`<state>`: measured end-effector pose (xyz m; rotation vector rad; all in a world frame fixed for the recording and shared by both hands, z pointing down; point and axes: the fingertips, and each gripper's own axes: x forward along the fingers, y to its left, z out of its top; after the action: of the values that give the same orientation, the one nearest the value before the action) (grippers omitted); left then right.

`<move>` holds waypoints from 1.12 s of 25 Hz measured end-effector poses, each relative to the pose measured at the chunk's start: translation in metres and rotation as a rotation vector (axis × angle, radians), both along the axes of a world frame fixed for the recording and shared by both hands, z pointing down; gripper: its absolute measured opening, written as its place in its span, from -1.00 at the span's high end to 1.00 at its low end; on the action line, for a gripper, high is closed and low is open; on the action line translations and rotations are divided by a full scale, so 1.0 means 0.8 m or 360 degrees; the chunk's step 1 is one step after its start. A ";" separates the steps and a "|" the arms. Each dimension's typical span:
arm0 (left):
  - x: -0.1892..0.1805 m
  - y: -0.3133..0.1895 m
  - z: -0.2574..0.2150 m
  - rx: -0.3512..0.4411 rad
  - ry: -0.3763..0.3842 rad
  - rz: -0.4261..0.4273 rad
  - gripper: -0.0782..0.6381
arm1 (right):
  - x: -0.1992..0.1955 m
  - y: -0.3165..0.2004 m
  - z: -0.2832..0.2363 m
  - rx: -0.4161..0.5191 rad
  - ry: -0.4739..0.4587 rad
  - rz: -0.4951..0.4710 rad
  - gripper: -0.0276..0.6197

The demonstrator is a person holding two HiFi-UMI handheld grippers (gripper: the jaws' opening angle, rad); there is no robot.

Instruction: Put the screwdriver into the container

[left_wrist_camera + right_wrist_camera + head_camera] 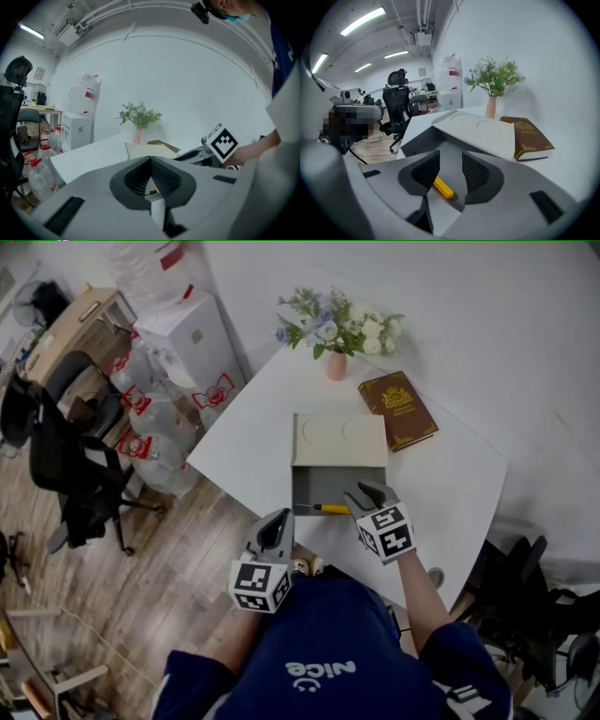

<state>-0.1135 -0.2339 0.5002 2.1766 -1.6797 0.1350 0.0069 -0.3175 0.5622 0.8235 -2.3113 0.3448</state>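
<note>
1. Centre of the head view, on a white table (248, 442): a grey container (328, 484), its cream lid (337, 439) swung open toward the top of the frame.
2. Inside that container, flat on the floor along its lower edge: the screwdriver (330, 508), yellow handle pointing right, thin dark shaft pointing left.
3. Just right of the handle, over the container's lower right corner: the right gripper (367, 493).
4. In the right gripper view: jaws standing wide apart, pads touching nothing and gripping nothing. Low in the gap, the yellow handle, lying on the grey floor and clear of both pads.
5. Below and left of the container, near the table's lower edge: the left gripper (275, 529).
6. In the left gripper view: tips pressed together, nothing held between them. Under the tips, a small far-off sliver of the screwdriver.
7. Upper right of the container: a brown book (397, 410) lying flat. Above it, flowers (337, 329) in a pink vase (337, 365).
8. Left side of the head view, on the wooden floor: several water bottles (155, 418) and a black office chair (66, 465).
</note>
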 end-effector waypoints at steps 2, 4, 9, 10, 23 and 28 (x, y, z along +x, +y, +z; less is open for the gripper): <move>0.002 0.000 -0.001 0.0006 0.0004 0.0012 0.74 | 0.009 0.011 -0.011 0.0036 -0.0025 0.0033 0.41; 0.005 0.002 0.001 0.0005 0.0013 0.0023 0.74 | 0.019 0.023 -0.020 0.0060 -0.0053 0.0073 0.41; 0.011 0.006 0.001 0.0013 0.0039 0.0055 0.74 | 0.042 0.050 -0.056 0.0192 -0.0174 0.0227 0.41; 0.013 0.007 0.000 0.0016 0.0046 0.0063 0.74 | 0.046 0.056 -0.061 0.0224 -0.0185 0.0253 0.41; 0.045 0.018 0.001 0.0036 0.0059 0.0195 0.74 | 0.079 0.103 -0.067 0.0336 -0.0252 0.0442 0.41; 0.053 0.022 -0.008 0.0068 0.0059 0.0211 0.74 | 0.077 0.109 -0.082 0.0326 -0.0423 0.0444 0.42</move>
<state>-0.0714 -0.2161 0.4935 2.3075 -1.5318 0.0949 0.0685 -0.2302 0.4969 1.2756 -2.5081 0.3598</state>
